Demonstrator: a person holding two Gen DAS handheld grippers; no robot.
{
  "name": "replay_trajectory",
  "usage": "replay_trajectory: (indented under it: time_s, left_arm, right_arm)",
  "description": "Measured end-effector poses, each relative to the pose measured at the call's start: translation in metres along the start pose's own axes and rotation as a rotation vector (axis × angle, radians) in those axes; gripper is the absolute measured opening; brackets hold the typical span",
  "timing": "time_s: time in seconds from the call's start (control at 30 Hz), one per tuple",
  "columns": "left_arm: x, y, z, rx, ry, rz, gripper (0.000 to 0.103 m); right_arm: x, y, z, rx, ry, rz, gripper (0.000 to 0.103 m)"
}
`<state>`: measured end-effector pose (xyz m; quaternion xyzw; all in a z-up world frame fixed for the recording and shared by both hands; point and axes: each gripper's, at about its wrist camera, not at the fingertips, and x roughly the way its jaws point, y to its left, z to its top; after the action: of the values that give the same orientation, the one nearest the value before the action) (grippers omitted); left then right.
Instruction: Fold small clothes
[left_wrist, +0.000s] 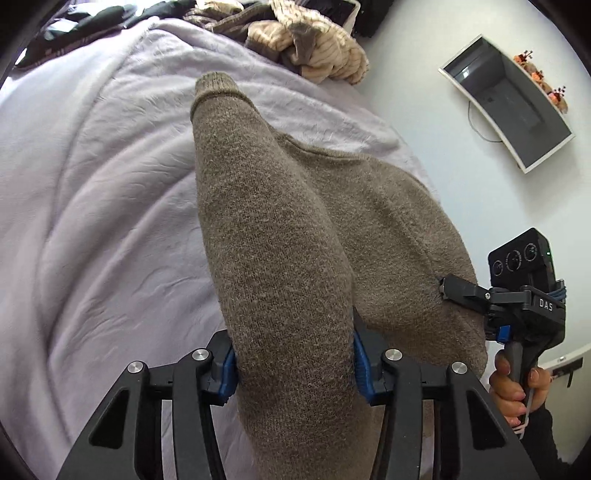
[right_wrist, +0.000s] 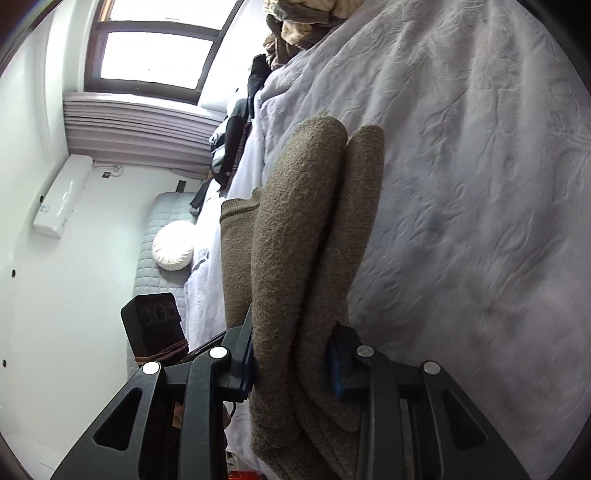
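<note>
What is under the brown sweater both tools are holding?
Under the brown sweater lies a pale lavender bedspread. The left tool and right tool grip it. Whatever lies directly beneath the knit is covered.

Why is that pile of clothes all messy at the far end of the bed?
The striped tan pile lies crumpled and unfolded on the lilac blanket. The brown sweater hangs between the left gripper and right gripper, bunched but undamaged.

I see open lilac bedspread (left_wrist: 92, 184) to my left — room to pass there. Ahead, a heap of clothes (left_wrist: 306, 40) blocks the bed's far end; the brown sweater (left_wrist: 280, 236) fills the middle.
</note>
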<state>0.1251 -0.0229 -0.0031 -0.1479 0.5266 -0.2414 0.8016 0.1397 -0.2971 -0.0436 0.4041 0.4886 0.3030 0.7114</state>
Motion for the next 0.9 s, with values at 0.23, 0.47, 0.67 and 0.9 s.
replay_trajectory:
  time_s: [0.23, 0.47, 0.67, 0.9]
  left_arm:
    - [-0.068, 0.014, -0.045, -0.001, -0.022, 0.048, 0.051]
    - [-0.103, 0.048, -0.100, -0.048, -0.024, 0.093, 0.051]
    - [-0.084, 0.083, -0.138, -0.127, 0.023, 0.111, 0.051]
    - [-0.101, 0.110, -0.159, -0.206, -0.047, 0.131, 0.061]
  right_arm:
    - [0.023, 0.034, -0.051, 0.003, 0.060, 0.061, 0.034]
    - [0.064, 0.040, -0.094, 0.010, 0.118, 0.084, 0.034]
    - [0.097, 0.021, -0.105, 0.037, 0.140, 0.018, 0.034]
    - [0.072, 0.011, -0.100, -0.017, 0.057, -0.179, 0.038]
